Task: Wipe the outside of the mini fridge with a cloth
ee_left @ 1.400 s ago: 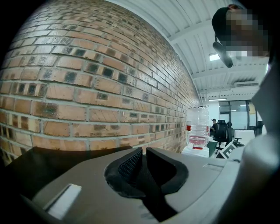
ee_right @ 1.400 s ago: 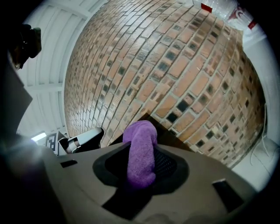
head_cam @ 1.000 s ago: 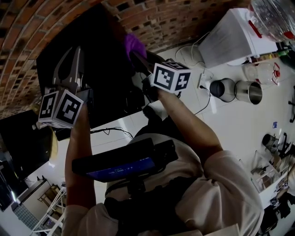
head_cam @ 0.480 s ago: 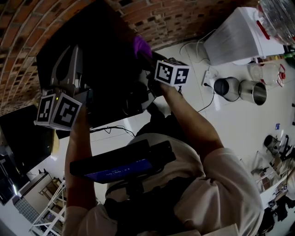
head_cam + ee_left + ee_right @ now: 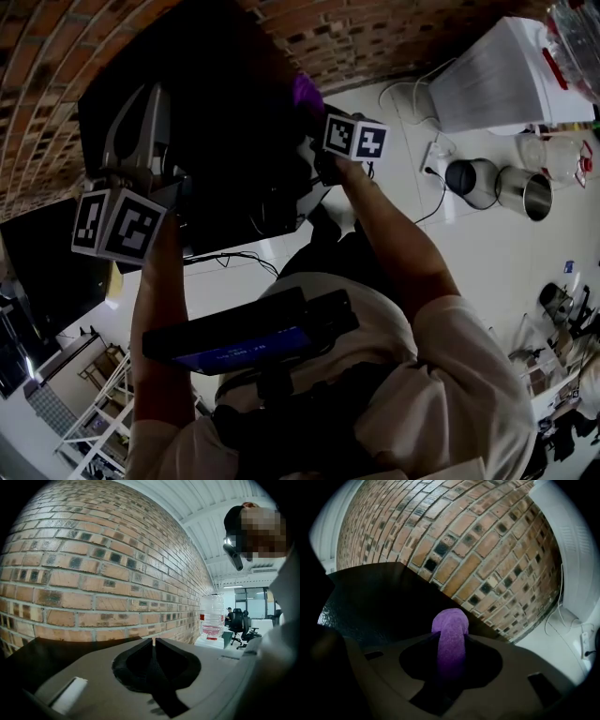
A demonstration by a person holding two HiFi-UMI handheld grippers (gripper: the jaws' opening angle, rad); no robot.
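While right gripper (image 5: 450,639) grips cloth (image 5: 450,623), fridge (image 5: 379,597) edge sits close.

White floor (image 5: 487,272) bearing black mini fridge (image 5: 234,141), two steel pots (image 5: 525,192), water dispenser (image 5: 497,75)

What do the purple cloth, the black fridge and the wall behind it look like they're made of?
The purple cloth looks like soft fleecy or terry fabric: fuzzy nap. The fridge is black, faintly pebbled, slightly shiny; painted metal or plastic, cannot tell. The wall is matte brick with pale mortar joints.
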